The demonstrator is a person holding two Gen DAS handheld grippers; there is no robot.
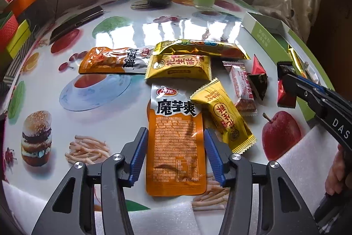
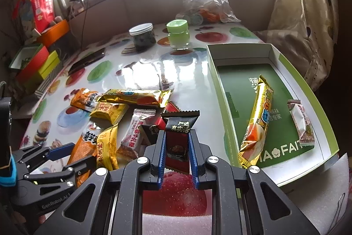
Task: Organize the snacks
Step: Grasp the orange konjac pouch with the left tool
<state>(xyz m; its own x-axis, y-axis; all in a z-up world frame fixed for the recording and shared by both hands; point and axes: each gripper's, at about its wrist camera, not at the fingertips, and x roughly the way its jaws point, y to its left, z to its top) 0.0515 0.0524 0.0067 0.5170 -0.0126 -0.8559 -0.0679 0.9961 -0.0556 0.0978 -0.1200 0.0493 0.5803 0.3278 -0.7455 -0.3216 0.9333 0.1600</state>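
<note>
Held item: one red-and-black foil snack packet [image 2: 177, 142], clamped between right gripper [image 2: 177, 142] fingers, above the counter [image 2: 189, 80].
Left gripper [image 1: 176, 142]: fingers spread wide, straddling one orange pouch [image 1: 176, 147], gripping nothing.
Green-rimmed cardboard box [image 2: 327, 124]: two snacks inside, one gold bar [image 2: 257, 124], one pink-white wrapper [image 2: 301, 124].
Jars: two.

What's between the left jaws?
The orange konjac pouch lies flat on the table between the open jaws of the left gripper, pads at its side edges, seemingly not yet clamped. Left wrist view shows it.
</note>
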